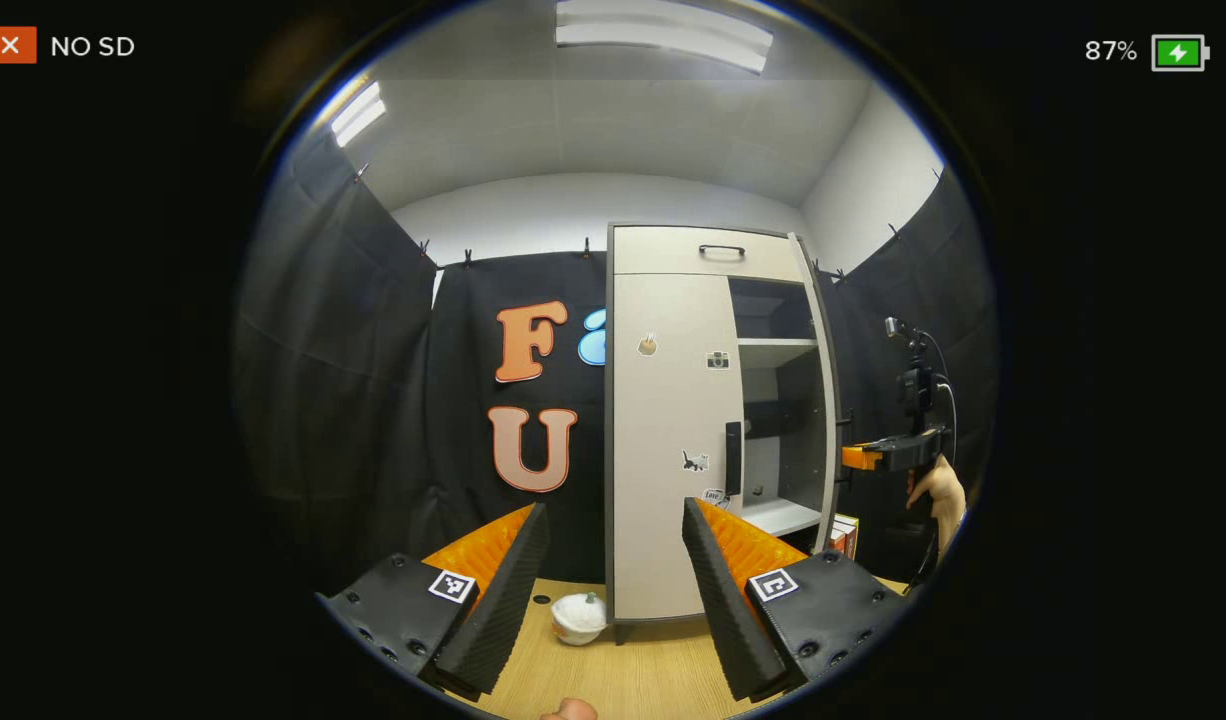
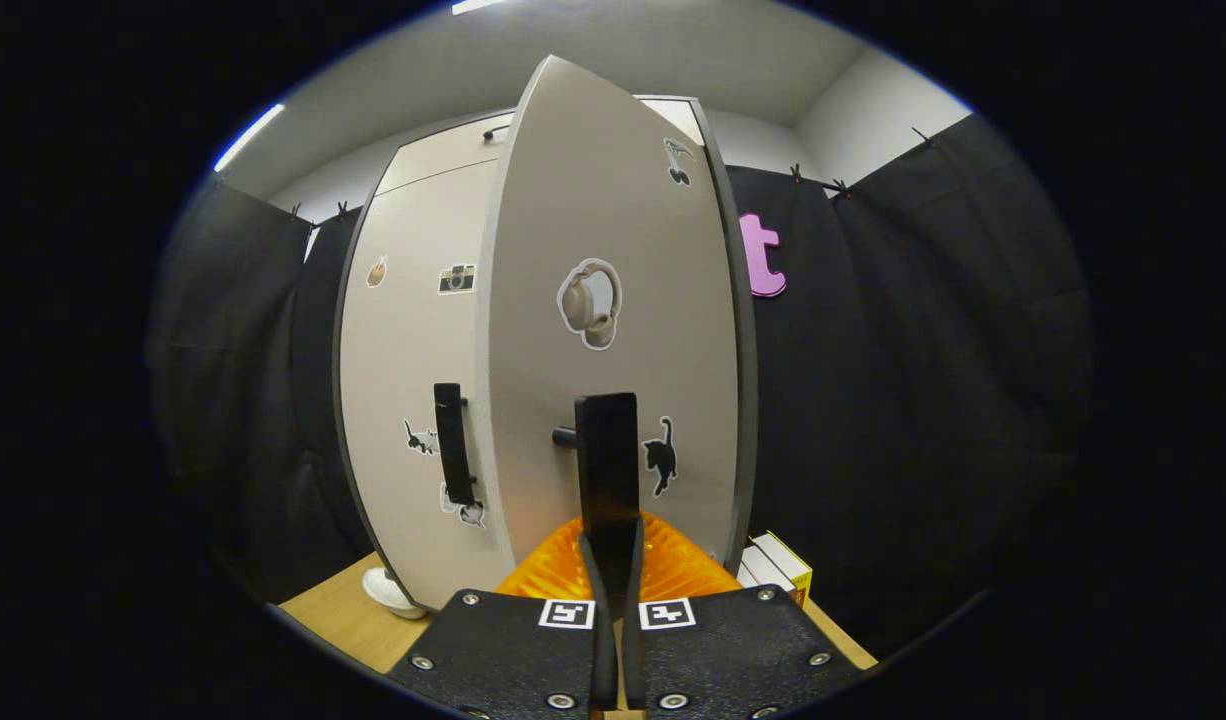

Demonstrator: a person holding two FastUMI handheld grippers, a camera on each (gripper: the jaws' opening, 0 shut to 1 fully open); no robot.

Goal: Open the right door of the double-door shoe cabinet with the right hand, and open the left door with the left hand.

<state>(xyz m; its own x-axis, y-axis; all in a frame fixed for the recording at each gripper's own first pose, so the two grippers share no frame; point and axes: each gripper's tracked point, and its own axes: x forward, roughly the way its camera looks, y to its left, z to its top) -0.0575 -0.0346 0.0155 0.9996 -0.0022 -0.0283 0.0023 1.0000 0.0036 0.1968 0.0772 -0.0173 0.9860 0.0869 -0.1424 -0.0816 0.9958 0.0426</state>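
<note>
The pale double-door shoe cabinet (image 1: 663, 400) stands on a wooden table. Its left door (image 1: 668, 440) is closed, with a black vertical handle (image 1: 733, 458) at its inner edge. My left gripper (image 1: 615, 508) is open in front of that door, short of it, with nothing between the fingers. The right door (image 2: 613, 300) has swung out toward me, baring the shelves (image 1: 778, 345). My right gripper (image 2: 610, 530) is shut on the right door's black handle (image 2: 606, 450). It appears at the far right as the right gripper (image 1: 888, 455) with a hand (image 1: 938, 495) behind it.
A small white round object (image 1: 579, 617) lies on the wooden table (image 1: 633, 670) in front of the cabinet's left foot. Boxes or books (image 2: 778, 565) are stacked beside the cabinet's right side. Black cloth walls close in on both sides.
</note>
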